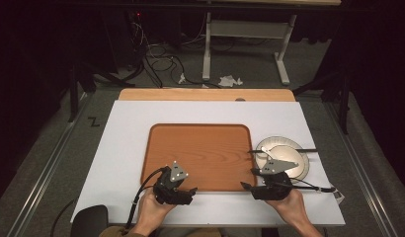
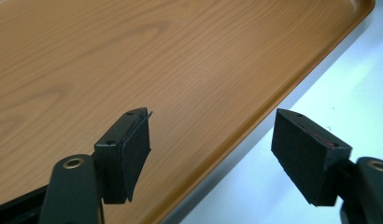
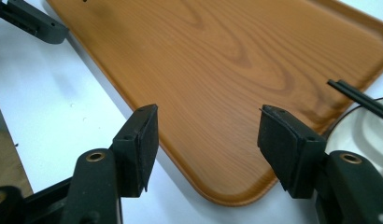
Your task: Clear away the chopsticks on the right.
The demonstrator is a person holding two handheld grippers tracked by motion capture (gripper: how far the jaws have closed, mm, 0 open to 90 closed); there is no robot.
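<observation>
A dim room: grey carpet floor, tangled cables (near crumpled paper), white table frame.

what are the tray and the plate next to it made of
The tray looks like wood or a wood-grain laminate: brown with curved grain lines, a smooth semi-matte surface and a moulded raised rim, so laminate or plastic is just as likely. The plate looks like glazed ceramic or melamine: off-white and slightly glossy. Black chopsticks, probably plastic or lacquered, lie across it.
</observation>
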